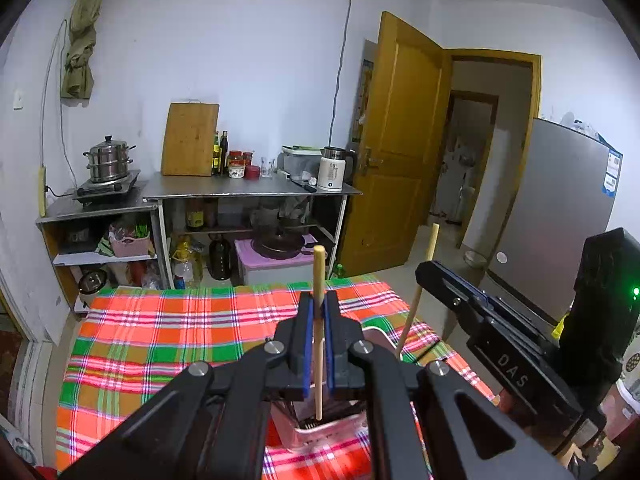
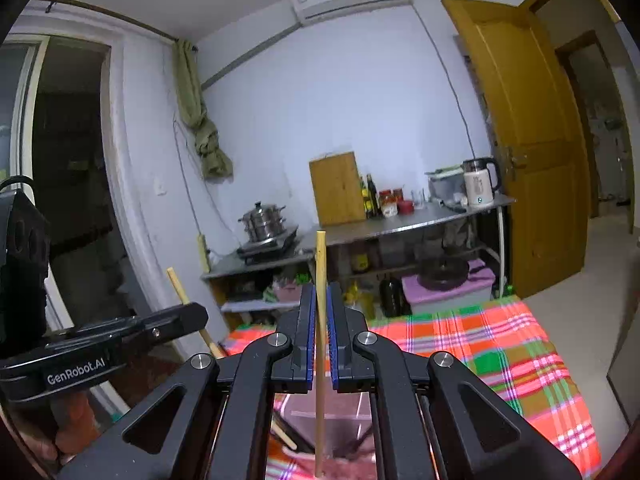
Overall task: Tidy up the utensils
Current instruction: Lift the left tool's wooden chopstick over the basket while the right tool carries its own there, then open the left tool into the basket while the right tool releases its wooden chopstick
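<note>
Both tongs clenched — left tongs (image 1: 319,312) and right tongs (image 2: 320,306) each held a chopstick (image 1: 318,320) upright over the pink holder (image 1: 332,434). Next: lower, release inside.

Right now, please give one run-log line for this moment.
left hand-held gripper: holds chopstick | right hand-held gripper: holds chopstick | both over pink holder
</note>
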`<state>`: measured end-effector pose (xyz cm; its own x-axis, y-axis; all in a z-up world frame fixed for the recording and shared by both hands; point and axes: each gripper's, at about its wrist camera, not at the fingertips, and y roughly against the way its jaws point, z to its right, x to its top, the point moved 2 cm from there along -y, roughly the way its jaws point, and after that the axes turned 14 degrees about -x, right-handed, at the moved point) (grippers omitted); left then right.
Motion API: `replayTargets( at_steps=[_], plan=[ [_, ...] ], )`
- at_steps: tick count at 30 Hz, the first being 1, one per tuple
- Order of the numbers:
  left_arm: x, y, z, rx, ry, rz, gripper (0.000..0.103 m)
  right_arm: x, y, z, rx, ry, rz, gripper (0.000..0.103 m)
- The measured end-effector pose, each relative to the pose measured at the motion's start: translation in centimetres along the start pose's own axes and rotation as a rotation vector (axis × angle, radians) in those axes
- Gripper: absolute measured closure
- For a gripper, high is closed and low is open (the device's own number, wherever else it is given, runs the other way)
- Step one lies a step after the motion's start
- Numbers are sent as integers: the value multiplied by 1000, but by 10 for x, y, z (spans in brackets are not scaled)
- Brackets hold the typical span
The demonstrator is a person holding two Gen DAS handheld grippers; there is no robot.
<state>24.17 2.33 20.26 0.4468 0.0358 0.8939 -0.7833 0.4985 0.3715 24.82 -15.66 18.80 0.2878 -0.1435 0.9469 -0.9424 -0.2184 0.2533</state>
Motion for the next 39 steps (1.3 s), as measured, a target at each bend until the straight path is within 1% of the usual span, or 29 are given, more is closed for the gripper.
replayTargets(
  at_steps=[4,9,14,19,24,28,33,36,38,39],
  plan=[
    [-6,-14,-6,-8,0,-9,97,-9,-12,-5,-19,9,20,98],
    [-17,-30,-13,-15,12,-35,97,-24,-20,-7,-34,23,24,98],
    [-25,-36,-17,-19,24,-48,97,-24,-12,-10,-38,42,54,98],
    [-25,-35,-17,-20,19,-37,97,-19,-9,-16,-45,60,83,98],
    [-32,-38,-20,-23,27,-55,97,-38,-22,-15,-53,66,37,98],
    [-40,-38,-22,-21,39,-73,97,-43,-13,-8,-54,49,20,98],
    [-51,-36,-24,-17,60,-101,97,-55,-1,-8,-73,83,-14,98],
    [-58,-35,-24,-19,72,-113,97,-61,6,-9,-82,125,-24,97],
    [-61,-33,-23,-22,76,-117,95,-62,7,-10,-86,144,-42,97],
    [-62,-32,-22,-21,75,-116,89,-62,8,-10,-85,148,-50,97]
  ],
)
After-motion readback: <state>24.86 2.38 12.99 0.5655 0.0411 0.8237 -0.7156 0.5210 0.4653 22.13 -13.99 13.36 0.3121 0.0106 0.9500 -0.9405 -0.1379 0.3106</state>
